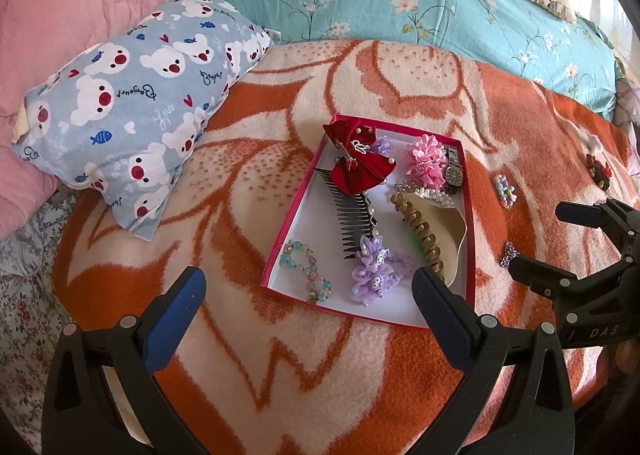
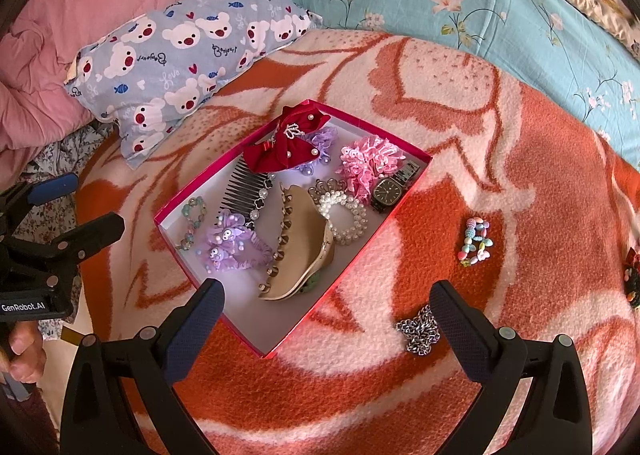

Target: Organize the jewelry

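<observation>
Both grippers hang spread wide and empty above the blanket (image 2: 520, 159). The right gripper (image 2: 328, 319) shows the silver chain (image 2: 418, 331) beside its right finger, lower right of the frame. The left gripper (image 1: 308, 307) faces the red box (image 1: 471, 239), mid-frame, full of jewelry.

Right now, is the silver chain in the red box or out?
Out. The silver metal chain lies bunched on the orange blanket, outside the red cardboard box.
</observation>
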Action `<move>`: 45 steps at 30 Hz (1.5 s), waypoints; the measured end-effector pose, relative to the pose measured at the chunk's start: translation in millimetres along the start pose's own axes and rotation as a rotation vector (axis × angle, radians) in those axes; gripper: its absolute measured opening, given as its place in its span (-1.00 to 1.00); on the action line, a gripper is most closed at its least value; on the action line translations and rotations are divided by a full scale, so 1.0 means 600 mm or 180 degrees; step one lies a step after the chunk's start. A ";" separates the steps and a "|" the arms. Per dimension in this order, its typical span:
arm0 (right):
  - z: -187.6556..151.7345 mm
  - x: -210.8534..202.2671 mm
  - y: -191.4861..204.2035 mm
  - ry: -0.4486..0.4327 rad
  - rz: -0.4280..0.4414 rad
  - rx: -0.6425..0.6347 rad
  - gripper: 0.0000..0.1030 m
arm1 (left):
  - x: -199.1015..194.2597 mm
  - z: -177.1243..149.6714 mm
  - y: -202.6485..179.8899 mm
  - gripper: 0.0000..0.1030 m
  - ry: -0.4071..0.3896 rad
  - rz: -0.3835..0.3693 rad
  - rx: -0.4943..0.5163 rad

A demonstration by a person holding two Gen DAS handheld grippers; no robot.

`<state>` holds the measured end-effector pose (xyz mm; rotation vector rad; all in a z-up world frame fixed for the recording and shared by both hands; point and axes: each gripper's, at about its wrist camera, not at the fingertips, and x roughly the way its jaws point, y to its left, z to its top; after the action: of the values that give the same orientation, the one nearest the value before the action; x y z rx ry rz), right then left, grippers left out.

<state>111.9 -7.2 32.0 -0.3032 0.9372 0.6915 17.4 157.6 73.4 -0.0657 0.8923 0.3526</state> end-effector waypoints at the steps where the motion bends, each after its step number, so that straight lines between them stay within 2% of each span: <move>1: 0.001 -0.001 0.001 0.0000 0.0000 -0.0003 1.00 | 0.000 0.000 0.000 1.00 0.0006 0.0006 0.0003; 45: -0.002 -0.004 0.001 -0.0012 0.0000 0.0007 1.00 | -0.004 -0.002 -0.002 1.00 -0.0024 -0.0013 -0.0001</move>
<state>109.7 -8.2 33.0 -0.2998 0.9345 0.6907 15.4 155.5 74.5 -0.0664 0.8845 0.3491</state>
